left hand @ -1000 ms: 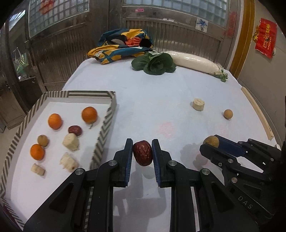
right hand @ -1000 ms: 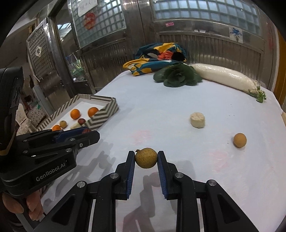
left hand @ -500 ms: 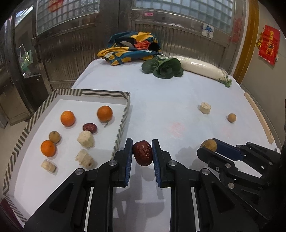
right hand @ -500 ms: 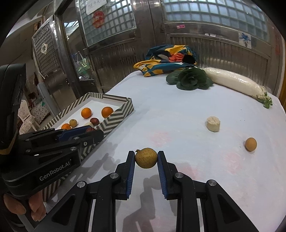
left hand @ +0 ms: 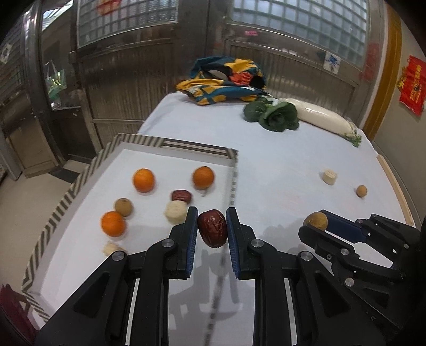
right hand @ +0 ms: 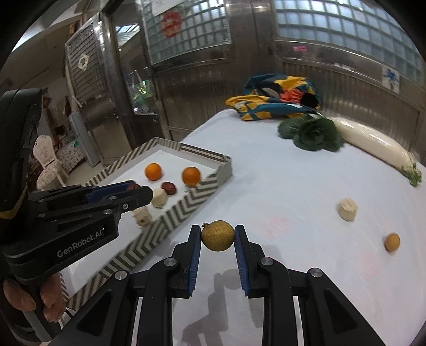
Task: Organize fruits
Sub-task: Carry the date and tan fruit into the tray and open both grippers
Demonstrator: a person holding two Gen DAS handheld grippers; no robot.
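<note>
On the white-covered table (left hand: 279, 165), the left gripper (left hand: 212, 232) pinched a red date (left hand: 212, 231) over the striped tray's (left hand: 66, 202) right wall, while the right gripper (right hand: 217, 236) clamped a brown longan (right hand: 217, 235) just beside that tray.

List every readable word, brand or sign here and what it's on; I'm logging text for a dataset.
"GenRobot.AI": white lettering on the side of the left tool, seen from the right wrist view.
Red hanging on the right wall: gold characters, too blurred to read.
Red round sign and paper notice on the glass blocks: unreadable.
Pink sticker: too small.
</note>
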